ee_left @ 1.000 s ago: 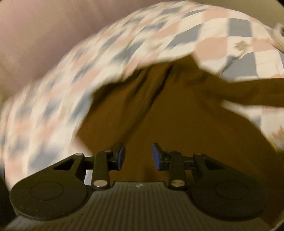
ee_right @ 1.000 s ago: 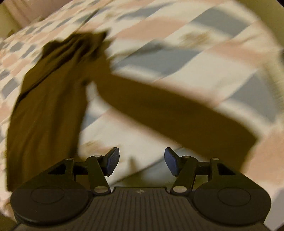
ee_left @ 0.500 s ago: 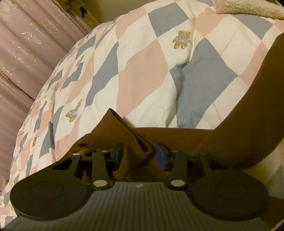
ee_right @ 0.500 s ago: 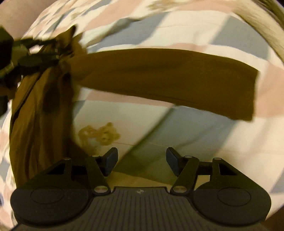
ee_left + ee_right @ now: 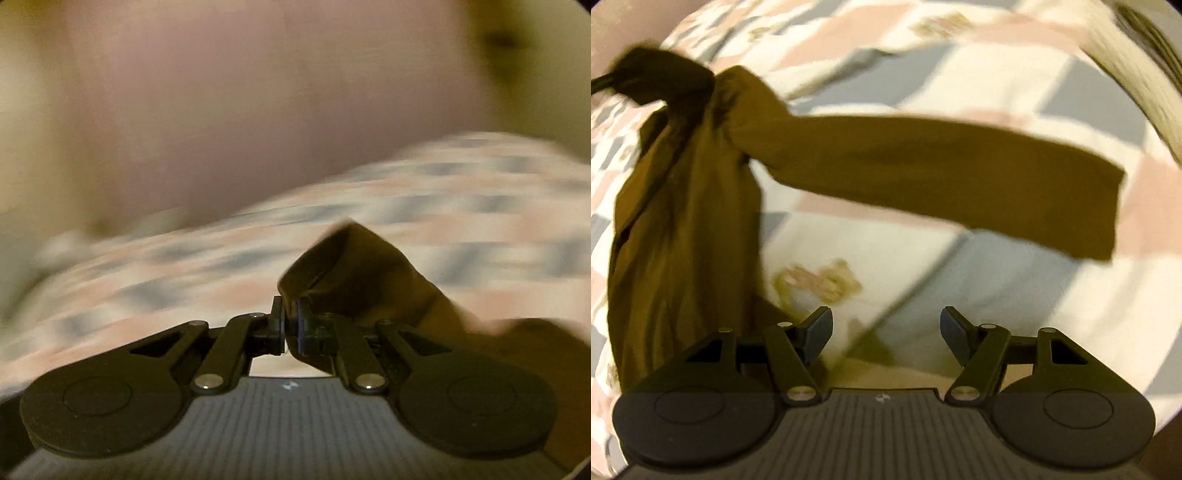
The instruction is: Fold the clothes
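The left gripper (image 5: 290, 325) has just been closing and now pinches a fold of the brown long-sleeved top (image 5: 683, 229), lifting it off the checked bedspread (image 5: 997, 74). The right gripper (image 5: 886, 328) hangs open, empty. It should take the trailing sleeve (image 5: 942, 173) near its cuff.

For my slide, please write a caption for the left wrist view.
Left gripper shut on brown cloth garment above the blurred checked quilt.

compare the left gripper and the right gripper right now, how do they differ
The left gripper has just closed and is shut on a fold of the brown garment; the right gripper stands open, nothing between its pads. The left lifts cloth off the checked quilt; the right hangs over bare quilt. Both have black fingers with blue pads.
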The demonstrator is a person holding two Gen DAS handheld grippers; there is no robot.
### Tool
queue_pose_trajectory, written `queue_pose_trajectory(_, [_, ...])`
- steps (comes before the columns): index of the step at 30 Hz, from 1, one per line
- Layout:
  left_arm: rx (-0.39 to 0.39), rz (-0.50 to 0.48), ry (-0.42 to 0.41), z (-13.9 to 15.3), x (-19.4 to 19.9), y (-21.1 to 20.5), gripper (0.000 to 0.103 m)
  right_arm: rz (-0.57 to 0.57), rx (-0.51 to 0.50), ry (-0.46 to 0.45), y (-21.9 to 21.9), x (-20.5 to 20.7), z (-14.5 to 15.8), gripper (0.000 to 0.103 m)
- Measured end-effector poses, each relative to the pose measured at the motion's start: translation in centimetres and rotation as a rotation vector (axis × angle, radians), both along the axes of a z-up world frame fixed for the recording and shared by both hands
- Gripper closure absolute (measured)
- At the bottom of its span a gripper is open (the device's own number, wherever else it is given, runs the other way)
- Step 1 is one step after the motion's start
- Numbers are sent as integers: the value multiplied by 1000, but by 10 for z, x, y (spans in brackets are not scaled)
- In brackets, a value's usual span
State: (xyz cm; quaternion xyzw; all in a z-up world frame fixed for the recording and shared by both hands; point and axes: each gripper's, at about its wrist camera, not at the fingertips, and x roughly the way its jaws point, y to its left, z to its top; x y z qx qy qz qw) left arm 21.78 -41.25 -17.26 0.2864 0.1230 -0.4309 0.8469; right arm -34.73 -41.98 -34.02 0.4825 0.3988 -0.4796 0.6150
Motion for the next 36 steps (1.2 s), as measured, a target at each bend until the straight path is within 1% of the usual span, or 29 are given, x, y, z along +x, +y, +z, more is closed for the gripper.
queue_pose_trajectory(1, [29, 133, -32, 2, 43, 20, 95, 14, -11, -2, -2, 5, 4, 35])
queue_pose_trajectory(2, [69, 274, -45, 1, 86, 44, 94, 28, -20, -4, -5, 9, 7, 35])
queue_pose_trajectory(3, [117, 395, -23, -4, 122, 66, 90, 38, -26, -4, -6, 13, 10, 35])
queue_pose_trajectory(4, [158, 499, 34, -10, 152, 91, 88, 50, -30, -4, -7, 18, 12, 35])
queue_pose_trajectory(5, [176, 574, 101, -17, 171, 119, 88, 64, -33, -5, -7, 23, 14, 34])
queue_pose_trajectory(6, [182, 629, 163, -24, 182, 147, 88, 78, -36, -4, -6, 27, 16, 34])
queue_pose_trajectory(7, [190, 650, 221, -32, 183, 173, 88, 89, -38, -3, -5, 31, 17, 34])
queue_pose_trajectory(8, [208, 621, 274, -43, 172, 196, 88, 96, -39, -2, -2, 33, 18, 34])
queue_pose_trajectory(9, [237, 574, 320, -55, 154, 214, 88, 100, -40, -3, 1, 33, 19, 34])
queue_pose_trajectory(10, [274, 510, 386, -70, 129, 228, 88, 104, -41, -3, 4, 34, 19, 34])
queue_pose_trajectory(12, [344, 363, 561, -101, 72, 252, 88, 80, -35, -17, 14, 30, 19, 34])
queue_pose_trajectory(14, [382, 229, 751, -126, 16, 272, 86, 43, -25, -35, 25, 24, 18, 34])
queue_pose_trajectory(15, [392, 178, 838, -137, -12, 281, 84, 17, -18, -47, 31, 19, 18, 35])
queue_pose_trajectory(16, [393, 145, 907, -146, -34, 288, 81, -9, -11, -58, 37, 14, 18, 35])
queue_pose_trajectory(17, [393, 115, 964, -154, -53, 294, 80, -33, -3, -71, 43, 9, 18, 35])
queue_pose_trajectory(18, [393, 94, 1007, -161, -69, 299, 76, -57, 2, -90, 48, 4, 18, 36])
queue_pose_trajectory(20, [397, 81, 1036, -172, -87, 308, 73, -102, 7, -131, 57, -5, 19, 36])
queue_pose_trajectory(22, [378, 105, 1059, -180, -91, 314, 66, -137, 11, -176, 63, -12, 18, 36])
queue_pose_trajectory(23, [369, 119, 1065, -183, -91, 317, 65, -151, 15, -196, 64, -16, 17, 36])
queue_pose_trajectory(25, [370, 126, 1046, -188, -90, 316, 63, -171, 29, -234, 63, -22, 11, 36])
queue_pose_trajectory(27, [366, 109, 1043, -196, -91, 312, 63, -176, 40, -273, 58, -27, 4, 36])
queue_pose_trajectory(29, [358, 84, 1042, -203, -95, 305, 63, -167, 48, -303, 52, -31, -4, 36])
queue_pose_trajectory(32, [353, 74, 1001, -207, -103, 298, 68, -127, 46, -341, 40, -36, -18, 36])
queue_pose_trajectory(36, [336, 85, 1009, -209, -101, 296, 67, -64, 60, -403, 26, -39, -43, 36])
